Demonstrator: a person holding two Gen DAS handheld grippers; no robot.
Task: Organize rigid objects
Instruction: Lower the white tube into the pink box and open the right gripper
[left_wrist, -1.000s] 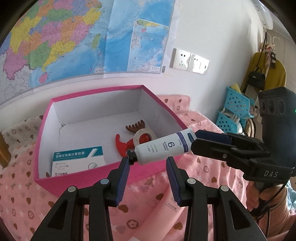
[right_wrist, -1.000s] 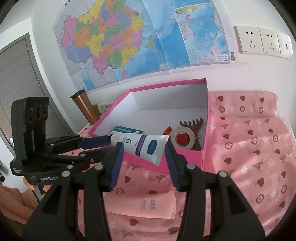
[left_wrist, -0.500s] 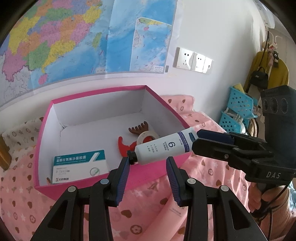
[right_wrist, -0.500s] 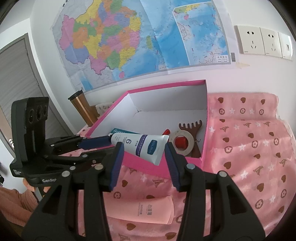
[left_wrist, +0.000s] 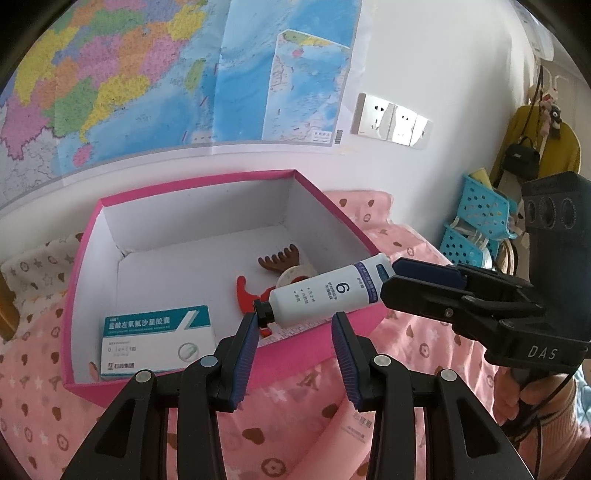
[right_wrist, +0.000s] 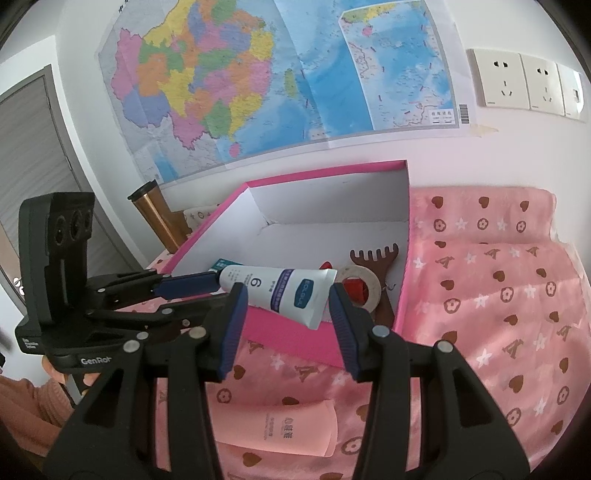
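Note:
A white tube (left_wrist: 325, 294) with a black cap hangs level between my two grippers, over the near wall of the pink box (left_wrist: 317, 345). My left gripper (left_wrist: 294, 341) touches the cap end with one finger; its jaws stand wide. My right gripper (right_wrist: 286, 319) spans the flat end of the tube (right_wrist: 280, 290), jaws wide. In the box lie a white and teal medicine carton (left_wrist: 157, 338), a roll of tape (right_wrist: 360, 282), a brown comb (right_wrist: 375, 254) and a red piece (left_wrist: 245, 299).
A flat pink packet (right_wrist: 280, 428) lies on the pink patterned cloth (right_wrist: 498, 295) in front of the box. A copper tumbler (right_wrist: 157, 218) stands left of the box. Blue baskets (left_wrist: 476, 221) stand at the far right. A map hangs on the wall.
Both grippers and the tube have moved a little forward and up toward the box. The tube stays level between them.

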